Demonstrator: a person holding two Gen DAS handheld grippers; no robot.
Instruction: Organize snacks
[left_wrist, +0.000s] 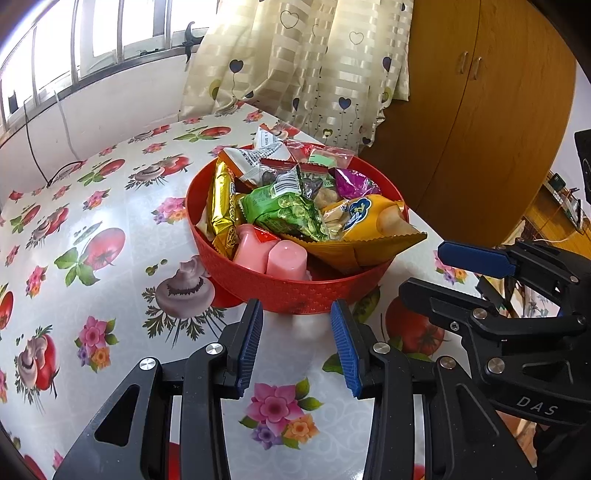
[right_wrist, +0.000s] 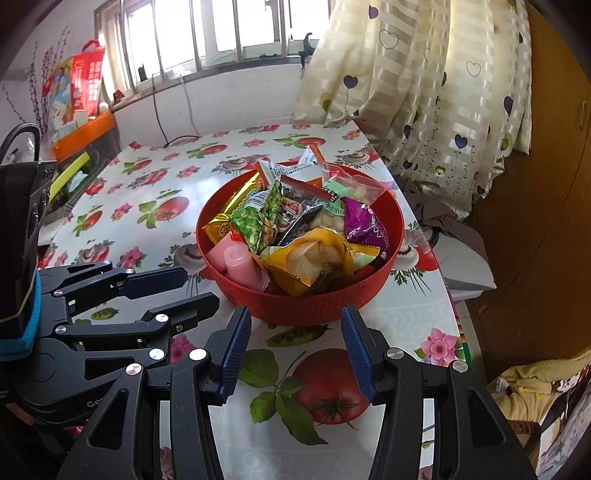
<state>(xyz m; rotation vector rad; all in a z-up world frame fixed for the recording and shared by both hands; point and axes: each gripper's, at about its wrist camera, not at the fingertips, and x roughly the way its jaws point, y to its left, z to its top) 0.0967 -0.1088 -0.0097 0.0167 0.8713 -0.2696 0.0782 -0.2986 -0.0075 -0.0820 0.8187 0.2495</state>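
Note:
A round red basket (left_wrist: 295, 291) (right_wrist: 306, 301) stands on the flowered tablecloth, heaped with snacks: a yellow chip bag (left_wrist: 365, 229) (right_wrist: 314, 258), a green pea packet (left_wrist: 288, 212) (right_wrist: 255, 221), a gold bar (left_wrist: 221, 210), a purple packet (left_wrist: 352, 182) (right_wrist: 365, 221) and two pink jelly cups (left_wrist: 273, 254) (right_wrist: 236, 262). My left gripper (left_wrist: 297, 314) hovers just in front of the basket, open, nothing between its blue pads. My right gripper (right_wrist: 297, 317) is likewise open and empty before the basket's near wall. Each gripper shows at the side of the other's view.
The table (left_wrist: 92, 206) runs back to a white wall under a window; a black cable (left_wrist: 48, 177) lies at its far edge. A heart-print curtain (right_wrist: 424, 85) and a wooden wardrobe (left_wrist: 480, 110) stand to the right. The table's right edge (right_wrist: 454, 306) is close to the basket.

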